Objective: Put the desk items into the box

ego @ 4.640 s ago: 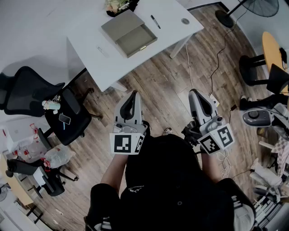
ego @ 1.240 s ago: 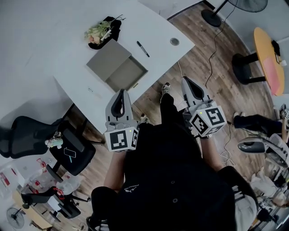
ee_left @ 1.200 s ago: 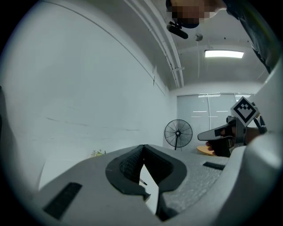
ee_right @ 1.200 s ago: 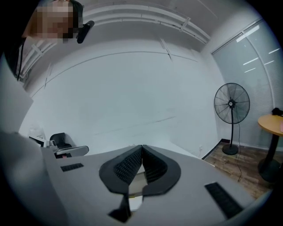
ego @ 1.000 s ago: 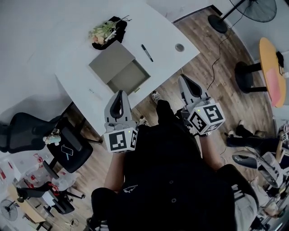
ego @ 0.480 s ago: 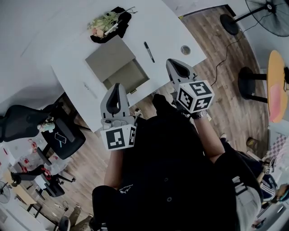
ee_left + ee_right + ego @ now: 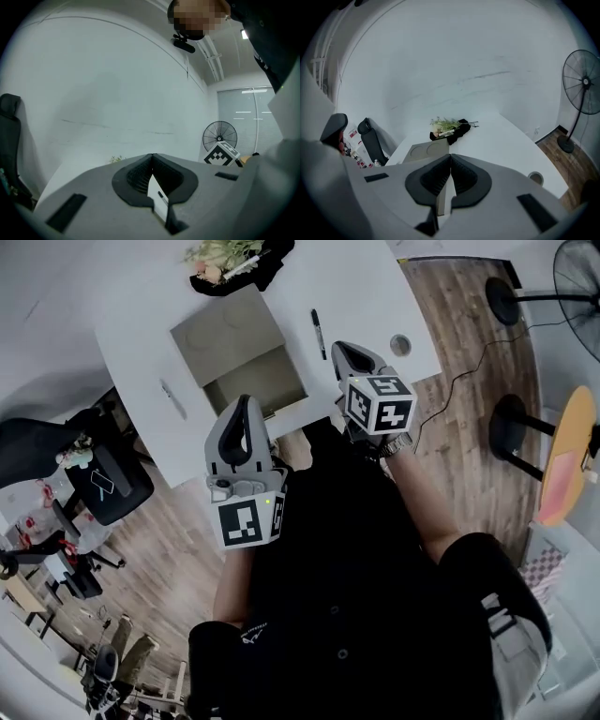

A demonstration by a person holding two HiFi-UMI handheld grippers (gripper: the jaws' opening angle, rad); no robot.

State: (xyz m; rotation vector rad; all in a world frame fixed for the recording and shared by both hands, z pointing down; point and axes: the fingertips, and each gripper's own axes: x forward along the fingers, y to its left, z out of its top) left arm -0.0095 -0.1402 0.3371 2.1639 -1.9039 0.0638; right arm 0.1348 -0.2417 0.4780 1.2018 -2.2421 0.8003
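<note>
An open grey-beige box (image 7: 255,381) lies on the white desk (image 7: 366,282), its lid (image 7: 225,334) folded back beside it. A black pen (image 7: 317,334) lies right of the box. A small bunch of flowers on a black cloth (image 7: 234,257) sits at the desk's far side. My left gripper (image 7: 244,402) is shut and empty, at the desk's near edge just before the box. My right gripper (image 7: 339,349) is shut and empty, over the desk's near edge beside the pen. The right gripper view shows the lid (image 7: 429,151) and the flowers (image 7: 447,125) beyond my jaws (image 7: 450,156).
A round cable hole (image 7: 400,344) is in the desk right of the pen. A slim grey item (image 7: 167,397) lies at the desk's left edge. A black office chair (image 7: 98,479) stands left; a fan base (image 7: 502,296) and an orange round table (image 7: 562,456) stand right.
The person has walked up to the desk. Both grippers, once over the wooden floor, now reach the desk's near edge, the right one beside the pen. Both stay shut.
</note>
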